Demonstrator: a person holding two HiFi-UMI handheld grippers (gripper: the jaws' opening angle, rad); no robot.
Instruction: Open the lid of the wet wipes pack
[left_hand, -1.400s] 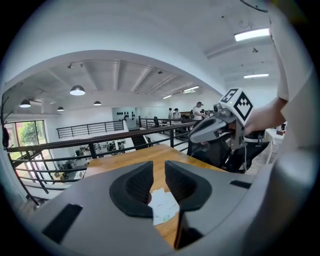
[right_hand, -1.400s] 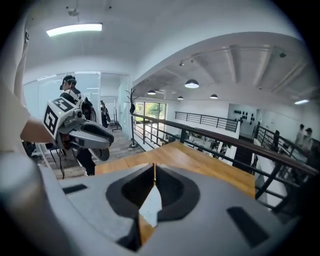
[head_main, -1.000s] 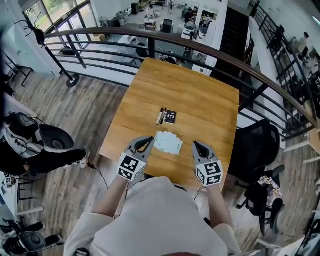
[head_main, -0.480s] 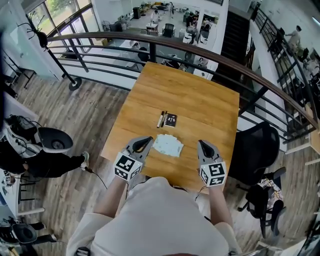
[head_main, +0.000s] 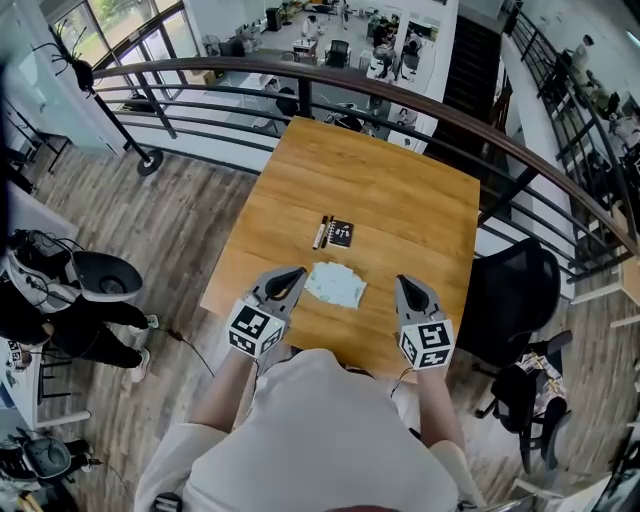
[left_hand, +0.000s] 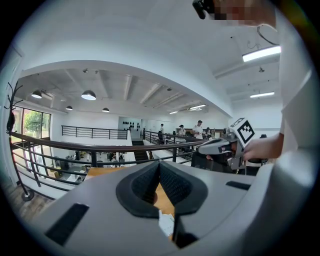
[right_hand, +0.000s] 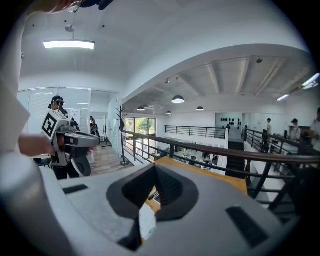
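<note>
The wet wipes pack (head_main: 335, 285), pale green and white, lies flat on the wooden table (head_main: 400, 200) near its front edge, lid down. My left gripper (head_main: 297, 272) is just left of the pack, tips almost at its edge, jaws shut and empty. My right gripper (head_main: 401, 282) hovers a short way right of the pack, also shut and empty. In the left gripper view the left gripper (left_hand: 160, 165) has its pads together and a corner of the pack (left_hand: 165, 224) shows below. In the right gripper view the right gripper (right_hand: 156, 167) looks the same, with the pack (right_hand: 146, 220) beneath.
A small black card (head_main: 341, 234) and two pens (head_main: 321, 232) lie beyond the pack. A curved railing (head_main: 300, 70) runs behind the table. A black office chair (head_main: 515, 300) stands at the right. The person's torso is close to the table's front edge.
My right gripper has shifted slightly to the right, away from the pack. The left gripper and the pack have stayed put.
</note>
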